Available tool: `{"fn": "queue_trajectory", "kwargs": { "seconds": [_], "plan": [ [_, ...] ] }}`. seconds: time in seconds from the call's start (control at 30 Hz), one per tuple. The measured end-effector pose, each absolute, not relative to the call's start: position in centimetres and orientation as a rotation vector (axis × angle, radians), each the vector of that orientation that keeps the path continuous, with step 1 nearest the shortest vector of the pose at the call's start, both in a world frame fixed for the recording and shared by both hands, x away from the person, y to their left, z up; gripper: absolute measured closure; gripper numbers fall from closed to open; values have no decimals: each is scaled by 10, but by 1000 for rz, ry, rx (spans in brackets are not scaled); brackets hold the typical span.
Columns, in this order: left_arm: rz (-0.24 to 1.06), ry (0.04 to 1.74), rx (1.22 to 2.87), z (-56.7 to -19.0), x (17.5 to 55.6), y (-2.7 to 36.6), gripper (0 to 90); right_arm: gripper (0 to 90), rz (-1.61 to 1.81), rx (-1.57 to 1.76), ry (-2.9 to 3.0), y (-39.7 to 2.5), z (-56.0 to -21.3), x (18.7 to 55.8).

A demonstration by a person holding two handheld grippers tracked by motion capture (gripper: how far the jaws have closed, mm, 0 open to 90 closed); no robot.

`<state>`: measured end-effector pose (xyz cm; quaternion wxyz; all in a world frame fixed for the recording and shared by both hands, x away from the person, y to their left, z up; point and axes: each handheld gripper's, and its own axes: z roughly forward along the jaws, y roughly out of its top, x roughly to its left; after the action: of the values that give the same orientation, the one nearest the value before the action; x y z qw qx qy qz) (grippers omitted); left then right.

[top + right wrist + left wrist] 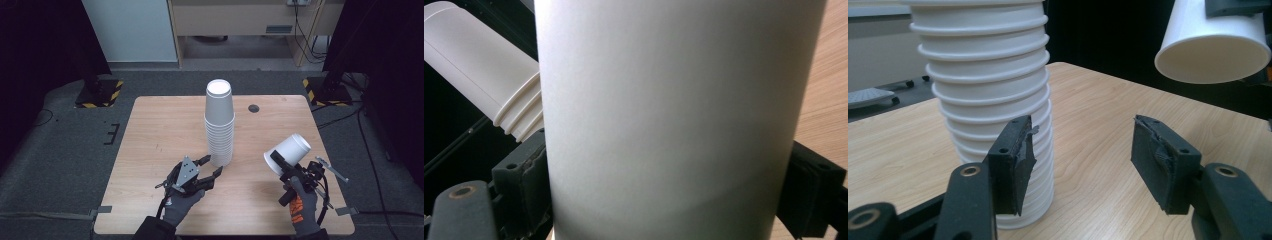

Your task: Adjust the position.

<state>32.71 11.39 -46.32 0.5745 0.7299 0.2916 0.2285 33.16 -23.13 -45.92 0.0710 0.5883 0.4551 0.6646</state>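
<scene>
White cup (288,152) sits clamped in right tongs (278,161); left tongs (212,167) gape, seemingly touching the cup stack (219,122).

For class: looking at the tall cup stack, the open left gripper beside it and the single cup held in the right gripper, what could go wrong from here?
1. The cup stack is tall and narrow; the open left gripper sits right at its base, so a nudge might topple it.
2. The right gripper clamps the tilted single cup by its thin wall; squeezing may dent it, or it may slip.
</scene>
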Motion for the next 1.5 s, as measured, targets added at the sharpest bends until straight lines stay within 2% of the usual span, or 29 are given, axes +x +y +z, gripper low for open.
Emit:
{"fn": "queue_trajectory", "kwargs": {
  "seconds": [0.4, 1.1, 1.5],
  "plan": [
    [509, 640, 1715, -464, 330, 88, 454, 131, 2008, 1772, 1372, -231, -459, 332],
    [459, 578, 1686, -468, 352, 35, 448, 131, 2023, 1789, 1364, -230, -462, 333],
    [449, 552, 1679, -471, 359, 18, 445, 131, 2028, 1804, 1369, -230, -463, 333]
  ]
}}
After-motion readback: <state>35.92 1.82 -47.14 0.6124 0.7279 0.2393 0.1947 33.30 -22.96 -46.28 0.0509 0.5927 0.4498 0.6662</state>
